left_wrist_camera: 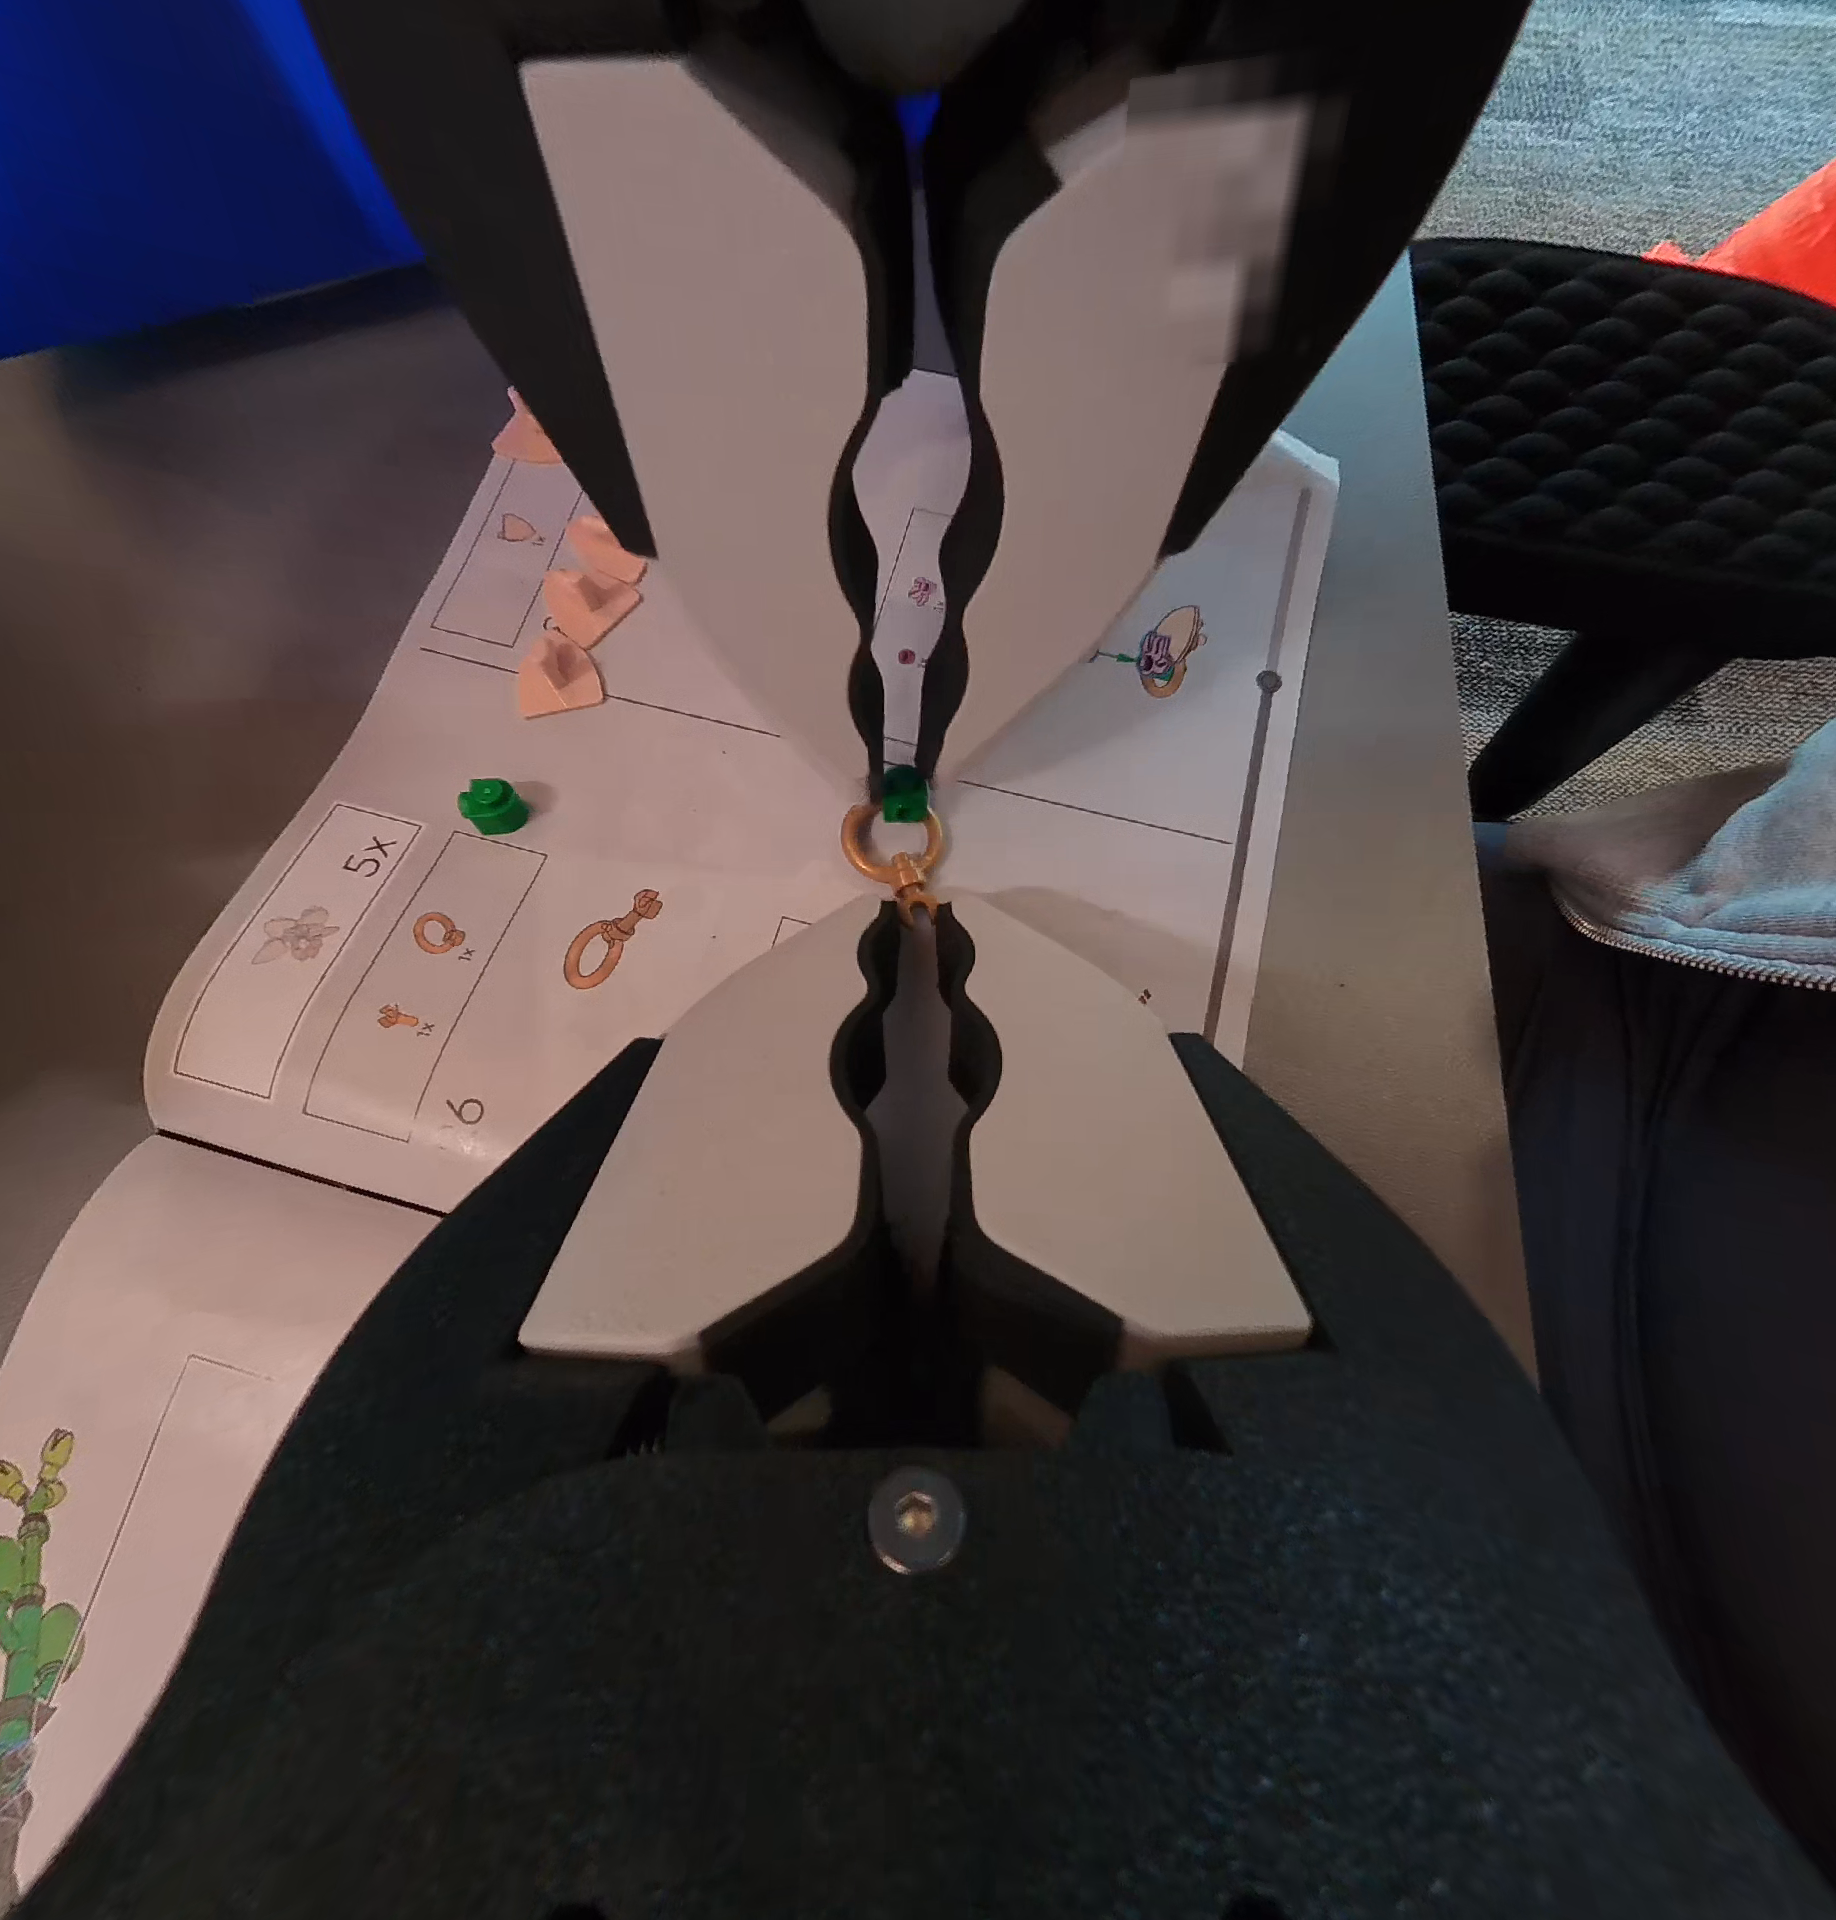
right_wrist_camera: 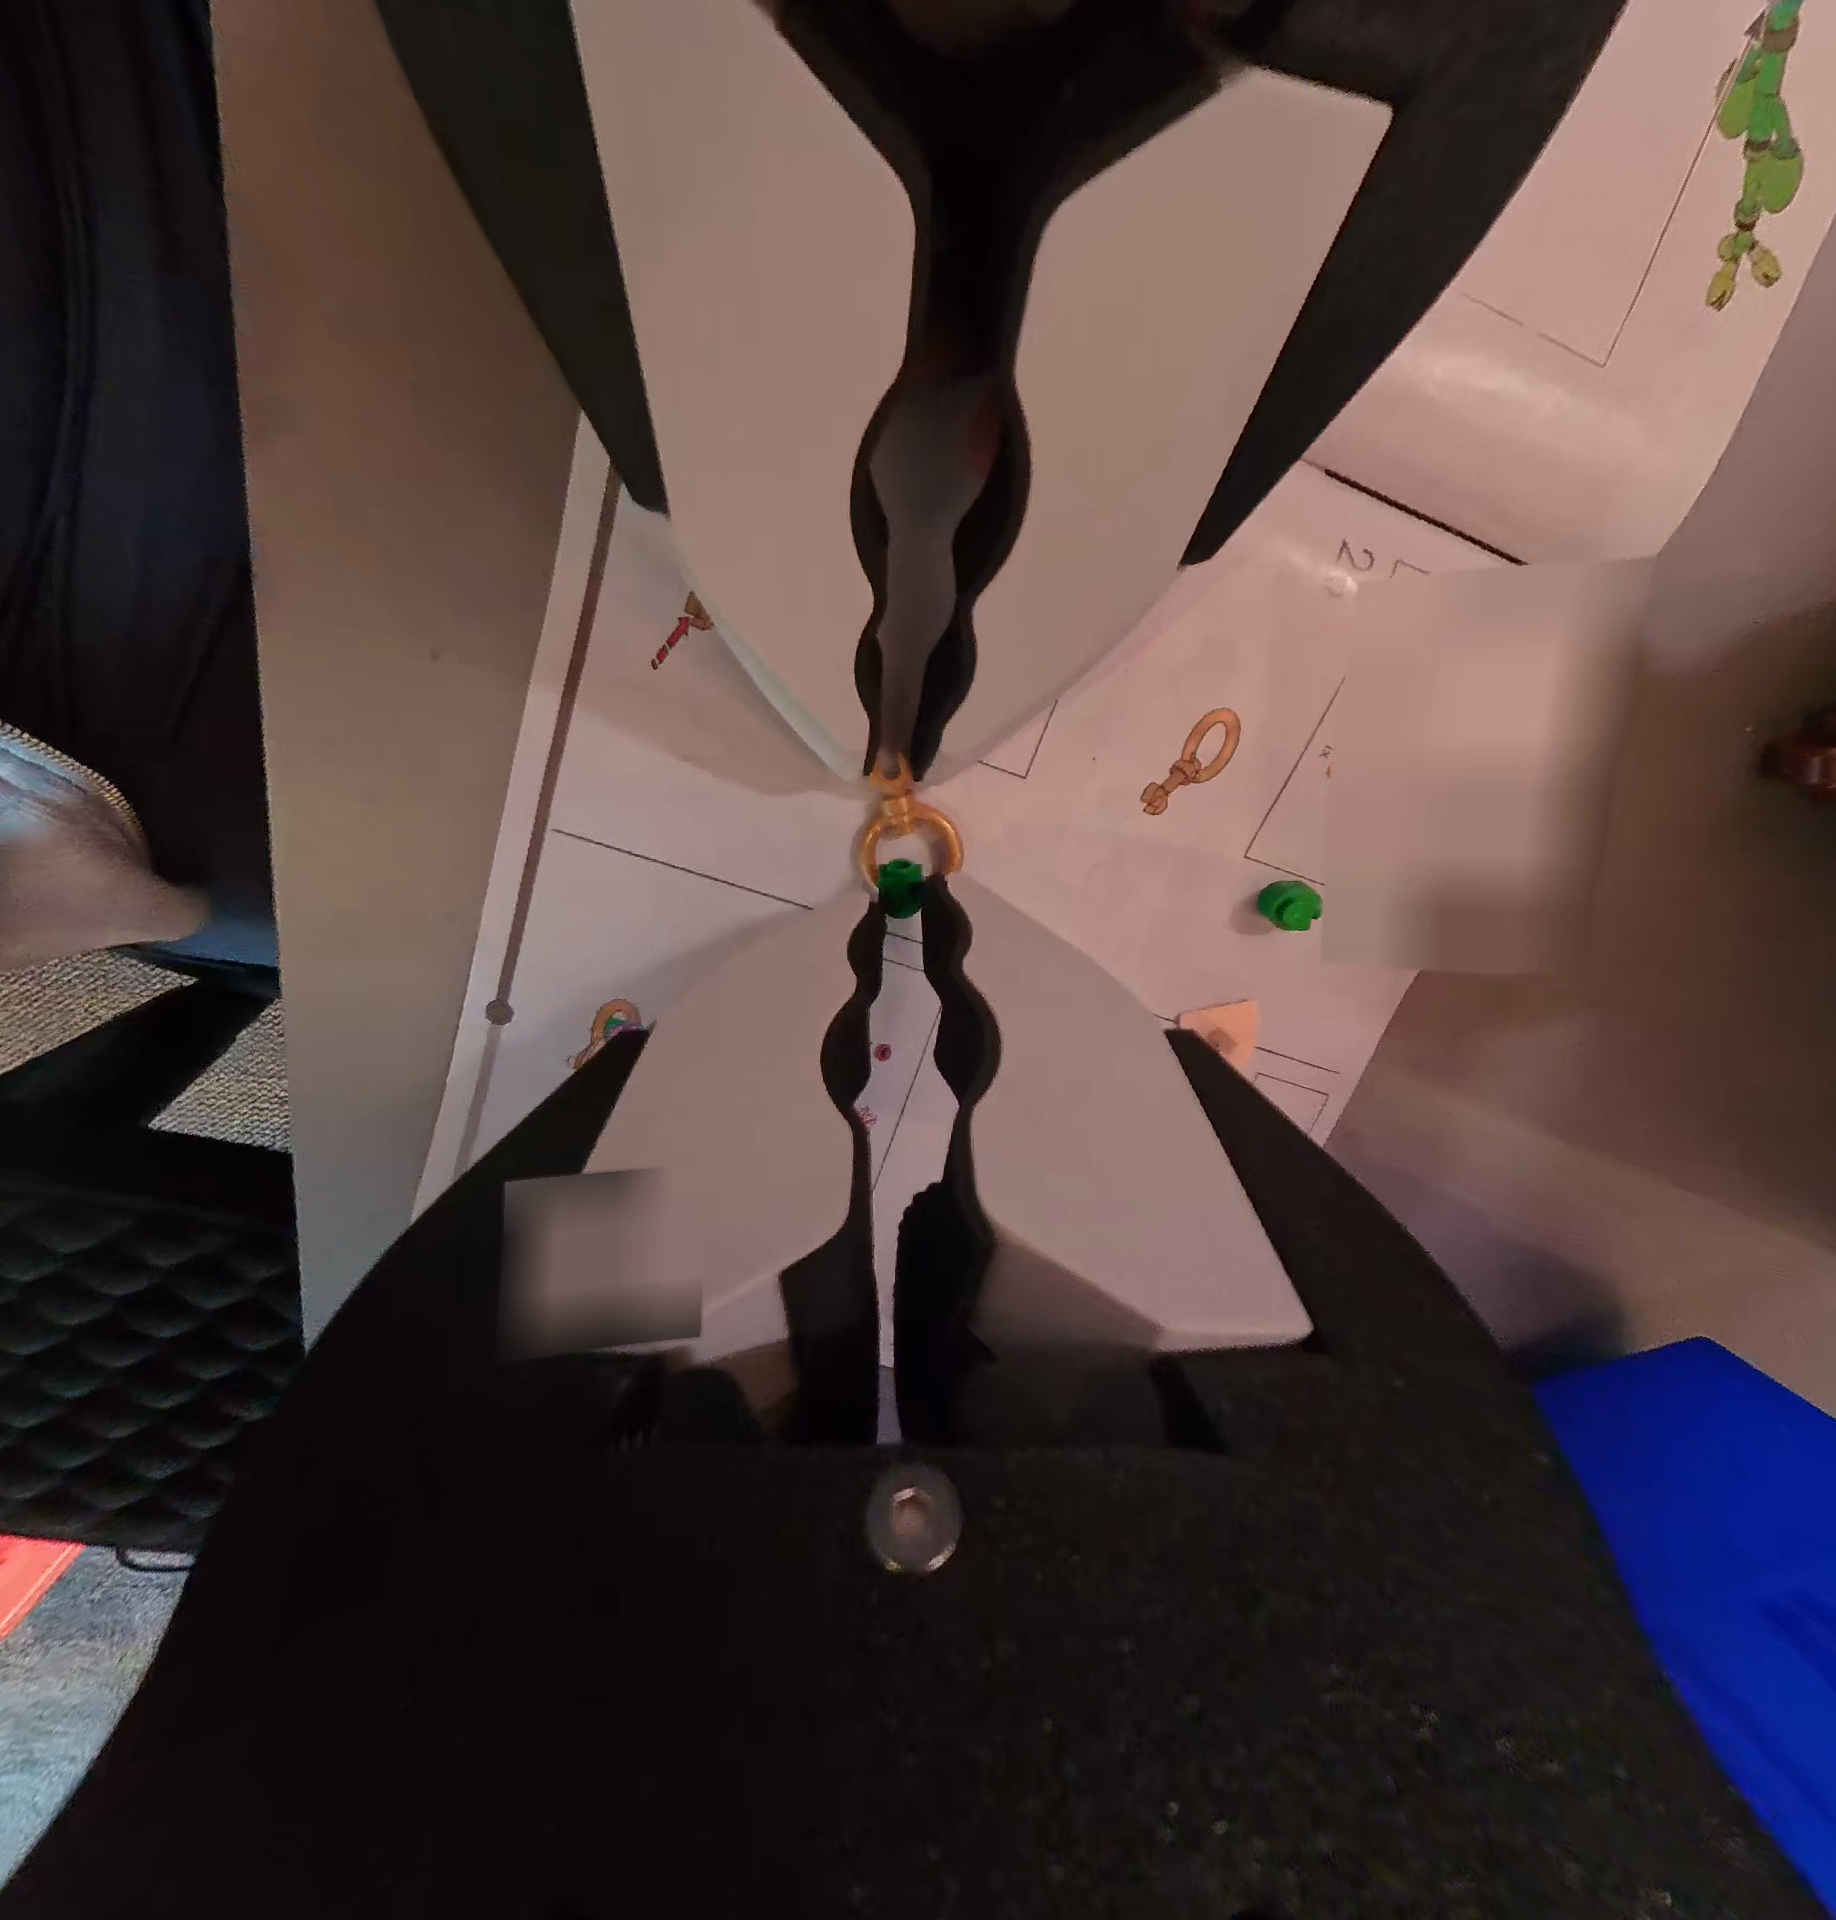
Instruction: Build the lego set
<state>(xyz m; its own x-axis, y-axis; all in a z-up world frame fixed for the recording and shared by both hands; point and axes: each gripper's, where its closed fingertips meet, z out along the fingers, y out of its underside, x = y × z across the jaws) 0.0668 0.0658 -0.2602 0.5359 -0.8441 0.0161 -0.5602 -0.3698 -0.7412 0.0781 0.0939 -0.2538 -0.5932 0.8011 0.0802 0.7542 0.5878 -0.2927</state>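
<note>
- Left wrist view: the left claw (left_wrist_camera: 916, 914) was pinched onto the stem of the gold ring piece (left_wrist_camera: 891, 837), tip to tip with the right claw (left_wrist_camera: 901, 774), which gripped a green stud (left_wrist_camera: 903, 795) at the ring's rim. A spare green stud (left_wrist_camera: 492, 805) and pink petal pieces (left_wrist_camera: 571, 636) sat on the instruction booklet (left_wrist_camera: 685, 790) on the counter (left_wrist_camera: 166, 582); the claws hid much of the page.
- Right wrist view: same meeting, mirrored. The right claw (right_wrist_camera: 901, 906) clamped the green stud (right_wrist_camera: 899, 886) against the ring (right_wrist_camera: 908, 831); I couldn't make out whether it was seated.

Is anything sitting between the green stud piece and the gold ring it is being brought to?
Nothing visible does. The right gripper pinches the green stud piece, the left gripper pinches the gold ring by its stem, and the stud already sits at the ring's opening. The spare green piece lies off on the instruction booklet.
</note>
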